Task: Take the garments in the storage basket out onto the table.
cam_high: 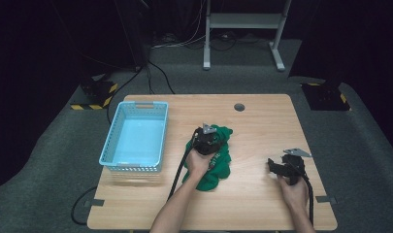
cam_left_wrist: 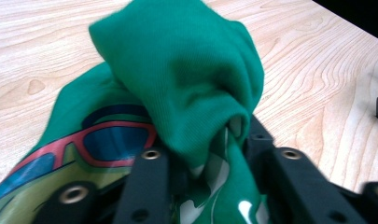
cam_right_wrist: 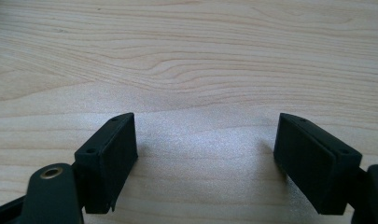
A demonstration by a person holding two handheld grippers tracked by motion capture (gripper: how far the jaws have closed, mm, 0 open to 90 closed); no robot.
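The left claw (cam_left_wrist: pixel 200 158) was clamped on a bunched fold of the green shirt (cam_left_wrist: pixel 177 79), soft and limp, likely to sag; the right claw (cam_right_wrist: pixel 205 154) gaped empty above the bench (cam_right_wrist: pixel 186 56).

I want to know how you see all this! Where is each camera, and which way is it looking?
High view: above the table, looking forward and down; forearms, both hands, left gripper, right gripper.
Left gripper view: rides the left gripper; jaws pinch the green shirt.
Right gripper view: rides the right gripper, open over bare wood.
Shared: high and left views show the shirt.
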